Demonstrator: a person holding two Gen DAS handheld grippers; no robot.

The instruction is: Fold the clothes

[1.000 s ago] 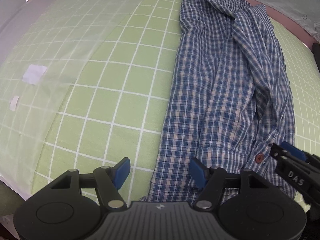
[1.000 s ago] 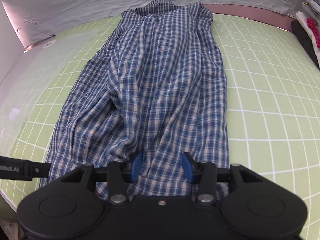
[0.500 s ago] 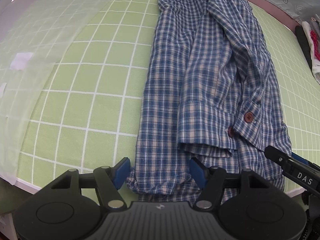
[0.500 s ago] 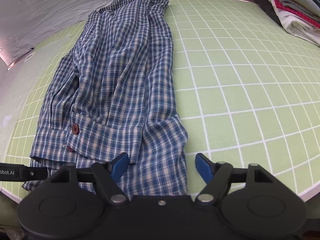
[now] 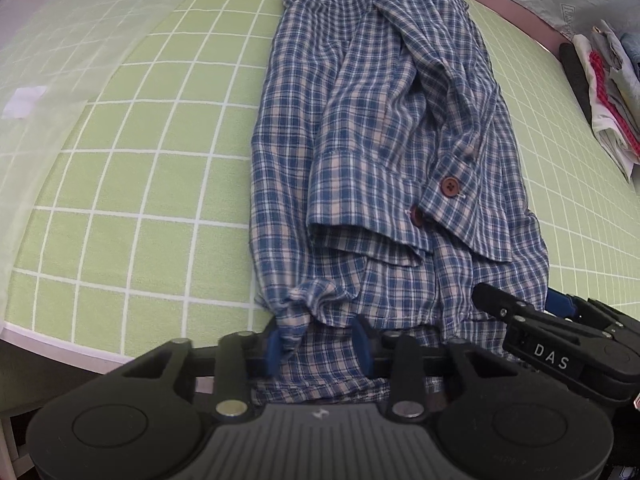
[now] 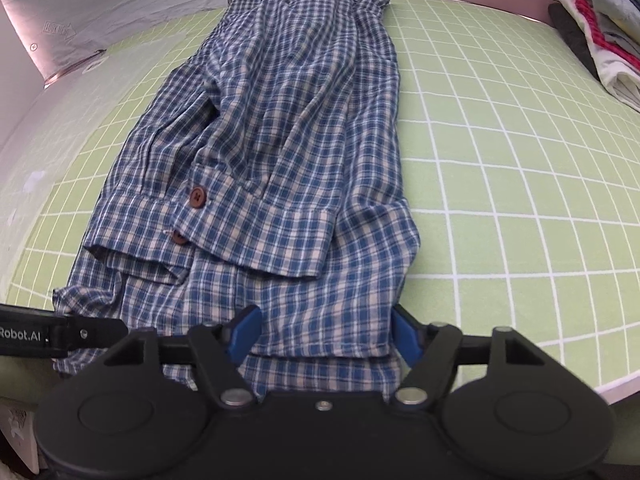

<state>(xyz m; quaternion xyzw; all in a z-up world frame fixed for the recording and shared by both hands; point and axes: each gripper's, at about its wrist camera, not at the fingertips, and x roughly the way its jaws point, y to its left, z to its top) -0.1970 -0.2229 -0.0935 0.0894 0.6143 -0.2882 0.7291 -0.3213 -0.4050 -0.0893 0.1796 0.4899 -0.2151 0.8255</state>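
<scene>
A blue and white checked shirt (image 5: 384,128) lies lengthwise on the green grid mat (image 5: 132,184), both sleeves folded over its body, cuffs with brown buttons near the hem. My left gripper (image 5: 318,346) is at the hem's left corner, jaws partly closed with bunched hem cloth between the pads. My right gripper (image 6: 324,334) is at the hem's right part, jaws wide around the hem cloth (image 6: 320,320); it also shows in the left wrist view (image 5: 556,344). The shirt (image 6: 288,128) runs away from it to the collar.
A stack of folded clothes (image 5: 604,92) sits at the mat's far right, also in the right wrist view (image 6: 600,28). A grey sheet (image 6: 120,4) lies behind the mat. A translucent sheet (image 5: 44,80) covers the mat's left. The table's front edge (image 5: 60,352) is just below the grippers.
Both grippers have moved down to the shirt's hem at the table's front edge. The left jaws have narrowed onto bunched hem cloth. The right jaws stay wide around the hem.
</scene>
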